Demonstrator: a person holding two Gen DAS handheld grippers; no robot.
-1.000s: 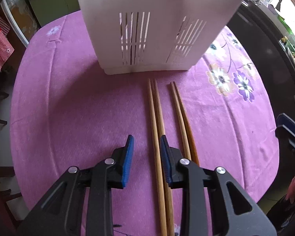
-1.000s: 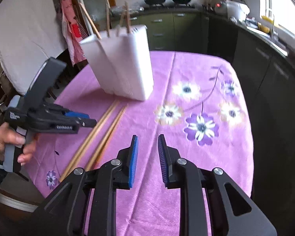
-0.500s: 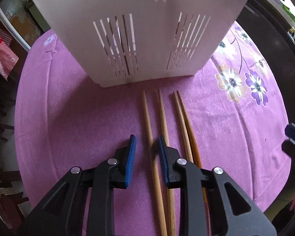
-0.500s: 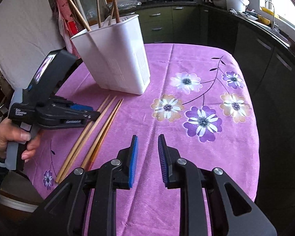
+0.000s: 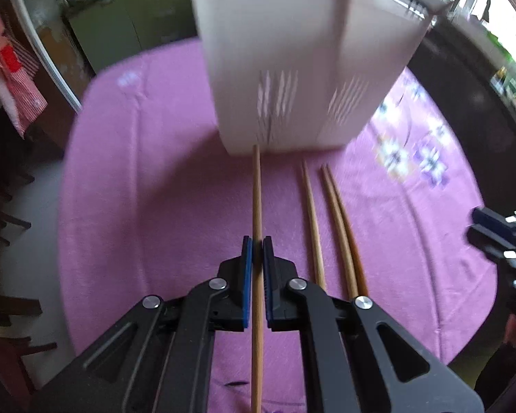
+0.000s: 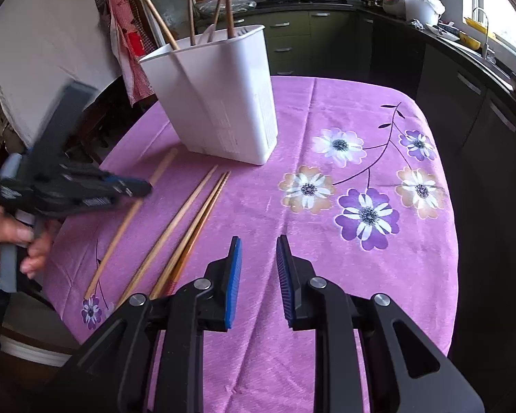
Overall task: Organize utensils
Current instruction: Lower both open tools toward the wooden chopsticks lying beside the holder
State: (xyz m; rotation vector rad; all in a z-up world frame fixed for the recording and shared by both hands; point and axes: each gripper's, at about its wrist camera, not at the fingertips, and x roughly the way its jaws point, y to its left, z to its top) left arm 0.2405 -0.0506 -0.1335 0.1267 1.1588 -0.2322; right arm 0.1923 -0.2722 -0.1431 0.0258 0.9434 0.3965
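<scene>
Left gripper [image 5: 257,245] clamps one wooden chopstick [image 5: 256,192], its tip near the white utensil caddy [image 6: 220,103].

Three more chopsticks [image 6: 189,220] lie beside it on the purple floral tablecloth [image 6: 361,179]. Right gripper [image 6: 258,251] hovers with its fingers apart; dark kitchen cabinets [image 6: 313,34] stand behind.

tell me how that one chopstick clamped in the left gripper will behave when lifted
The chopstick looks like stiff wood, so it probably won't sag. The left gripper holds it partway along with much of its length ahead, so the tip may dip or pivot. It looks thin, so likely light.
</scene>
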